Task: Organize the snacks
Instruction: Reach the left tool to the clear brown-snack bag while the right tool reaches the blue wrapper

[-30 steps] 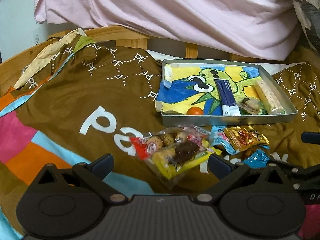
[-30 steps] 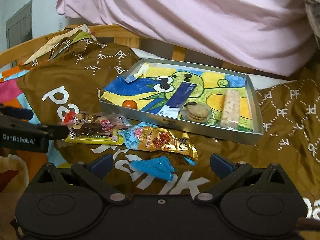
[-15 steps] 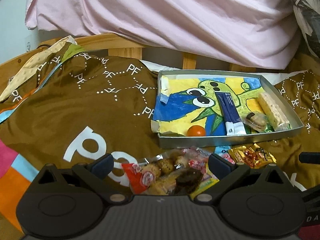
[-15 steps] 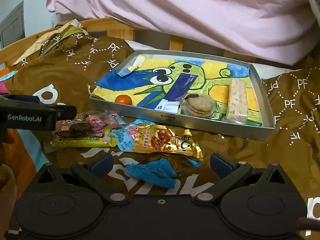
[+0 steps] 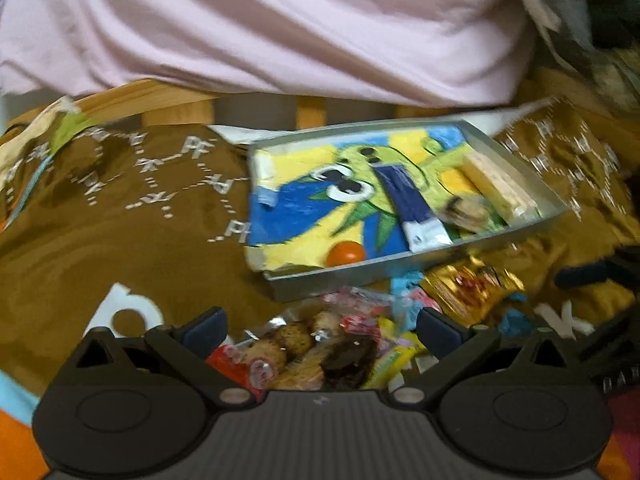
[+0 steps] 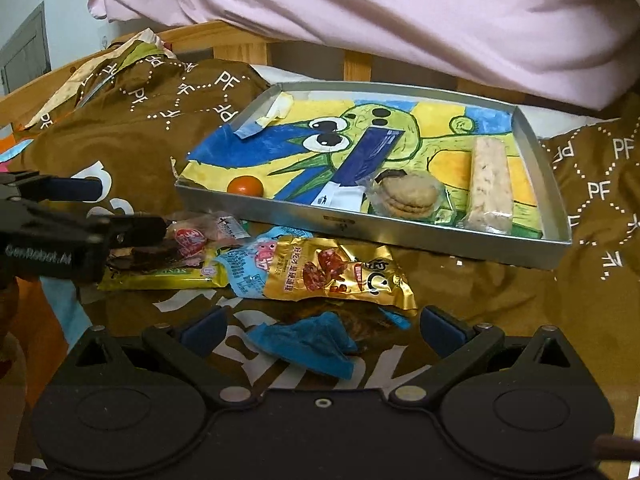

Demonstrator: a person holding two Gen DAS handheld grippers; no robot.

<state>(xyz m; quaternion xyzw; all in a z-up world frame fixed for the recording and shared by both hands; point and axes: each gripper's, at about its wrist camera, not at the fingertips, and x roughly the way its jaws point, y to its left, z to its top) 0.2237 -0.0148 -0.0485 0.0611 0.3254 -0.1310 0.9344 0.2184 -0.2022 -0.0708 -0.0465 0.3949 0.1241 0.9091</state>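
While both tools [image 5: 320, 326] [image 6: 320, 326] gape wide, the gold packet [image 6: 340, 276] lies lengthwise left-right.

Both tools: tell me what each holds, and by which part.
Nothing is held. The left tool stands open around the clear cookie bag; the right tool stands open over the blue wrapper.

Each hand-held gripper is black plastic: the left hand-held gripper [image 5: 320, 326] has two round discs on a ribbed grey middle plate, and angled arms with silver screws that end in dark blue finger pads [image 5: 204, 326]. The right hand-held gripper [image 6: 320, 326] has the same build, with a smooth black plate and a small centre screw. Seen from the right wrist, the left one's side bears white "GenRobot.AI" lettering.
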